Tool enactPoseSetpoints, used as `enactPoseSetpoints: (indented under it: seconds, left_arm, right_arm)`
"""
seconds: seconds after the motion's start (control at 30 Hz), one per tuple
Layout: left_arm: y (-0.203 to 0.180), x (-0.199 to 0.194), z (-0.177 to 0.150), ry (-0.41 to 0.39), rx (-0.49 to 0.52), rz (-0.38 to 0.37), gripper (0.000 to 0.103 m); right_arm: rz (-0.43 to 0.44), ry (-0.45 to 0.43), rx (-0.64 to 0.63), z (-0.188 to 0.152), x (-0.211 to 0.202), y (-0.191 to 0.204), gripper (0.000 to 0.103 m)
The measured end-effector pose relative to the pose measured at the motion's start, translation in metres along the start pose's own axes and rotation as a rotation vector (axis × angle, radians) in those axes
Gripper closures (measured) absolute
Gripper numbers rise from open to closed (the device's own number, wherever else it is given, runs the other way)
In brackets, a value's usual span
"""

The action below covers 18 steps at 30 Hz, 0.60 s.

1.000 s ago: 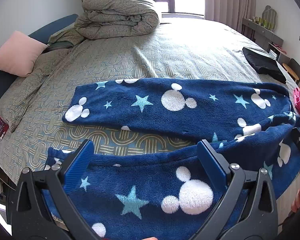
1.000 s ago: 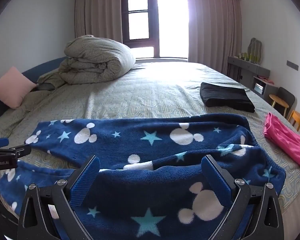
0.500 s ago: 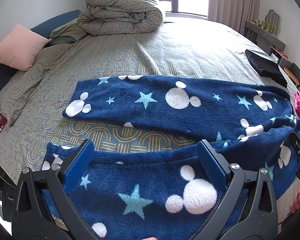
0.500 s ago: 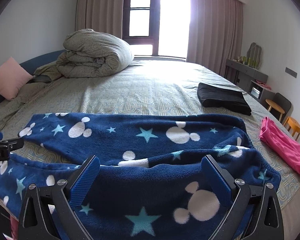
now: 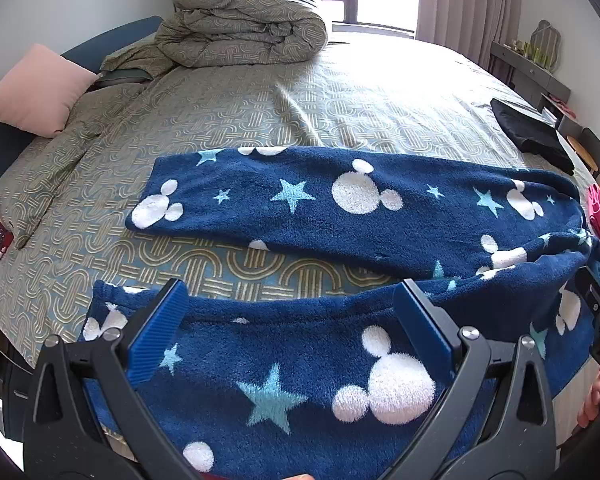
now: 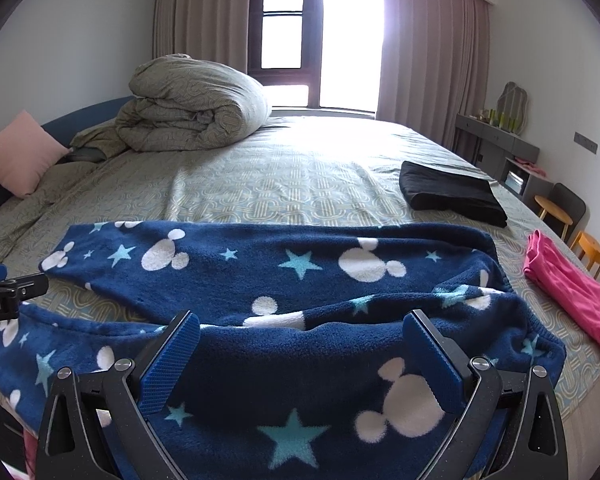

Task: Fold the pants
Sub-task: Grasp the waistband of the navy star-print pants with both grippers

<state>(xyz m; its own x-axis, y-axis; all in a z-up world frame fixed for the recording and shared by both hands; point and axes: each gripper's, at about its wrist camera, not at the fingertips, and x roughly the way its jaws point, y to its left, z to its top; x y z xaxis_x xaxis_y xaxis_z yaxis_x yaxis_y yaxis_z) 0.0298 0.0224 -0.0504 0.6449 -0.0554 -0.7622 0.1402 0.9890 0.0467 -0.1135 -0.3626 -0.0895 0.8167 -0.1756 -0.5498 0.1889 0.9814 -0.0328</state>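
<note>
The pants point(image 5: 356, 208) are soft and fuzzy, dark blue with white mouse heads and light blue stars. They lie across the lower half of both views, on the bed point(image 5: 260, 112) with its green and gold loop pattern. One leg stretches flat across the middle of the frame. The other leg lies nearer the cameras, and a strip of bed cover shows between the two legs on the left. The legs join at the right side, where the cloth is bunched up.

Above the pants, most of the bed is bare cover. A big rolled blanket point(image 6: 192, 108) sits at the upper left with a pink pillow point(image 6: 16, 152) beside it at the left edge. A folded black cloth point(image 6: 452, 192) lies at the right, well apart from the pants, and a pink cloth point(image 6: 572, 288) lies near the right edge of the bed.

The left gripper point(image 5: 288, 320) is wide open and holds nothing; the near leg shows between its blue pads. The right gripper point(image 6: 300, 344) is wide open too, over the near leg, holding nothing. I cannot tell if the pads touch the cloth
</note>
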Motion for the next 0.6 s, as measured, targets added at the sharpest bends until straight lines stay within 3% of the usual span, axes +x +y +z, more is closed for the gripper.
enactPoseSetpoints:
  seconds: [0.6]
  left_arm:
    - [-0.0018,-0.0018,-0.0041,0.011,0.006,-0.010,0.001]
  right_arm:
    - [-0.001,0.015,0.012,-0.0030,-0.0002,-0.0028,0.000]
